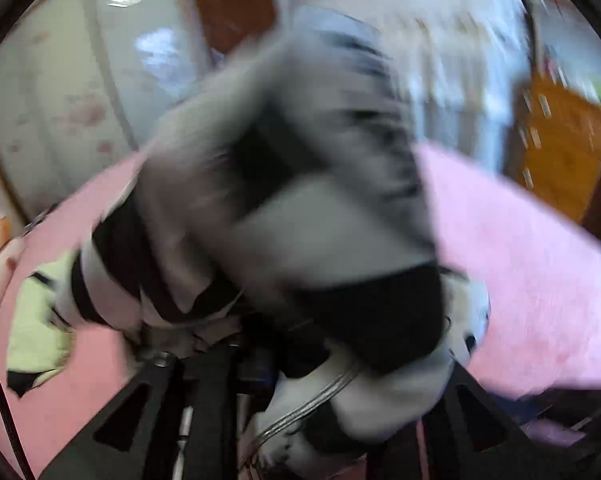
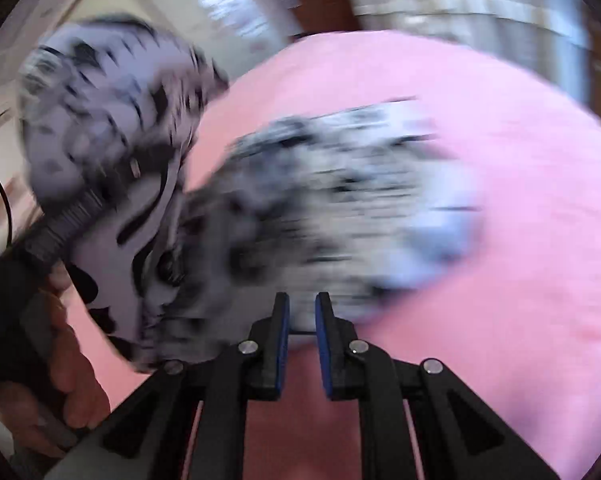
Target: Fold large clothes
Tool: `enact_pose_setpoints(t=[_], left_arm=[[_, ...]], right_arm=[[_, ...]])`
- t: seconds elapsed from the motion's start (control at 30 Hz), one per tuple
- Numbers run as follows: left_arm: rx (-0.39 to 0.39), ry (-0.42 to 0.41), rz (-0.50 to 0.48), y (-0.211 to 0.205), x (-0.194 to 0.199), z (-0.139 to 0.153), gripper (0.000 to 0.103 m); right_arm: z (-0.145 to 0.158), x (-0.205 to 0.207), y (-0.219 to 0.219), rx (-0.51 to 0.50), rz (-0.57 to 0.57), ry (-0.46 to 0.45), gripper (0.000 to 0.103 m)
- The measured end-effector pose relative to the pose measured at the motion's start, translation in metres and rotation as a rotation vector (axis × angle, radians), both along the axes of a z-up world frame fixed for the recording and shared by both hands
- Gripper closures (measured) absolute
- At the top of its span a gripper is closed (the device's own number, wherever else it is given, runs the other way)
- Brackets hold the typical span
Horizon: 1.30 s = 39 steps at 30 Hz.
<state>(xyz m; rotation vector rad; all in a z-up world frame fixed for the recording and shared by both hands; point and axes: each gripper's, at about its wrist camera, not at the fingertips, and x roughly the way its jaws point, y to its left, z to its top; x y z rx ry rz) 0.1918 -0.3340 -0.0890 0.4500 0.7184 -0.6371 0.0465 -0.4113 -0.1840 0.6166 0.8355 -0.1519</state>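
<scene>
Garment (image 2: pixel 332 208), a white-and-black patterned piece, fills the middle of the right wrist view as a blurred heap on the pink bedcover (image 2: pixel 500 280), with a second mass of it lifted at upper left of that frame. Right gripper (image 2: pixel 301 312) sits at lower centre, its blue-padded fingers (image 2: pixel 283 320) standing a narrow gap apart with no cloth seen between them; the heap lies just ahead of the tips and spreads toward the right of the frame, its long axis running roughly left to right across the cover.

In the left wrist view the garment (image 1: pixel 300 200) covers nearly the whole centre, hanging over the left gripper (image 1: pixel 300 360), whose tips are buried in fabric, so whether it grips the cloth cannot be told from this blur. A pale yellow cloth (image 1: pixel 40 320) lies at lower left on the pink cover (image 1: pixel 520 280), apart from the garment. A hand (image 2: pixel 60 360) on a gripper handle shows at lower left of the right wrist view.

Judged from these frames, the left gripper is the one buried in the lifted part, while the right is nearer the heap on the bed and would need to reach forward, slightly to the right, to catch an edge. The fold itself looks barely started, the garment not yet spread flat.
</scene>
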Motion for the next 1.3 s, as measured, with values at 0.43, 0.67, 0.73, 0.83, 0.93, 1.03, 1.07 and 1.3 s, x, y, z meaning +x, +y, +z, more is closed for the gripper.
enact_pose_setpoints(t=[0.43, 0.67, 0.73, 0.83, 0.93, 1.03, 1.07, 1.3], left_arm=[[0.057, 0.098, -0.096, 0.013, -0.031, -0.008, 0.033], [-0.049, 0.055, -0.034, 0.079, -0.058, 0.034, 0.024], [-0.069, 0.041, 0.018, 0.098, -0.059, 0.048, 0.024], [-0.088, 0.037, 0.130, 0.130, -0.048, 0.053, 0.024], [-0.124, 0.089, 0.252, 0.156, -0.015, 0.047, 0.024], [-0.170, 0.187, 0.348, 0.183, 0.014, 0.027, 0.024], [-0.185, 0.213, 0.374, 0.190, 0.021, 0.021, 0.024], [-0.219, 0.310, 0.426, 0.187, 0.055, -0.014, 0.024]], right_arm=[[-0.018, -0.043, -0.070, 0.033, -0.125, 0.047, 0.090], [0.011, -0.016, -0.053, -0.001, -0.057, -0.035, 0.058], [0.024, -0.011, -0.044, -0.031, -0.016, -0.067, 0.057], [0.039, 0.005, -0.034, -0.094, 0.054, -0.093, 0.057], [0.055, 0.022, -0.020, -0.200, 0.149, -0.116, 0.050], [0.058, 0.052, -0.007, -0.325, 0.281, -0.114, 0.037], [0.055, 0.065, -0.004, -0.353, 0.326, -0.099, 0.037], [0.017, 0.131, -0.010, -0.249, 0.531, 0.036, 0.071]])
